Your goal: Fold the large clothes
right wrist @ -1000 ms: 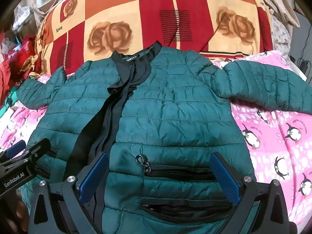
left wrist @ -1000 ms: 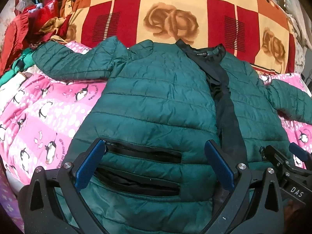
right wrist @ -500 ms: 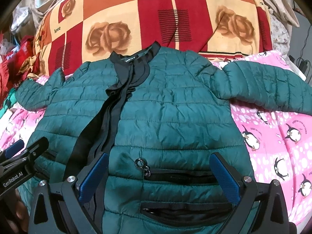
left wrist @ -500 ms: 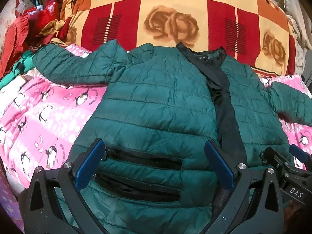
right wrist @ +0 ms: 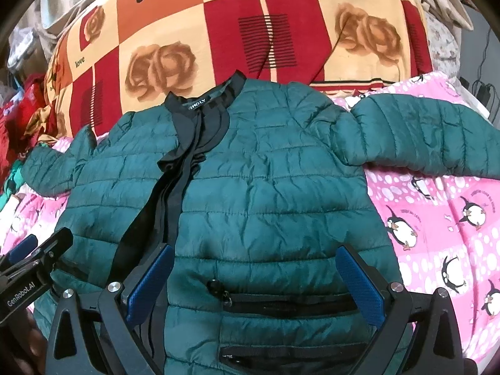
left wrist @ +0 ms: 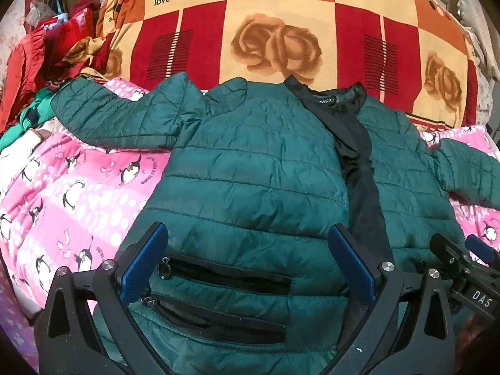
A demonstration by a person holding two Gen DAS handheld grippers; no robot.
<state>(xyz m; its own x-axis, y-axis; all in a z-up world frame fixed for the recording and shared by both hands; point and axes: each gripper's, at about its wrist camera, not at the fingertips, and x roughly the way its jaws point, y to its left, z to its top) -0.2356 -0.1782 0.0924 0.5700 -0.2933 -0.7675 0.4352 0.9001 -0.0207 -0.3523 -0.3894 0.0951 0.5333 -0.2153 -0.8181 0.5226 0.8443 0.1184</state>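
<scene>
- Both hand-held grippers have backed away a little from the jacket's collar since a second ago, so the jacket (left wrist: 259, 168) sits lower in both views.
- The left hand-held gripper (left wrist: 247, 262) is spread wide, holding nothing, over the jacket's pockets.
- The right hand-held gripper (right wrist: 254, 284) is spread wide too, over the other pockets (right wrist: 290, 304).
- The jacket lies flat on the pink penguin blanket (right wrist: 443, 228), sleeves out to both sides.
- A big rose blanket (left wrist: 281, 31) is past the collar.
</scene>
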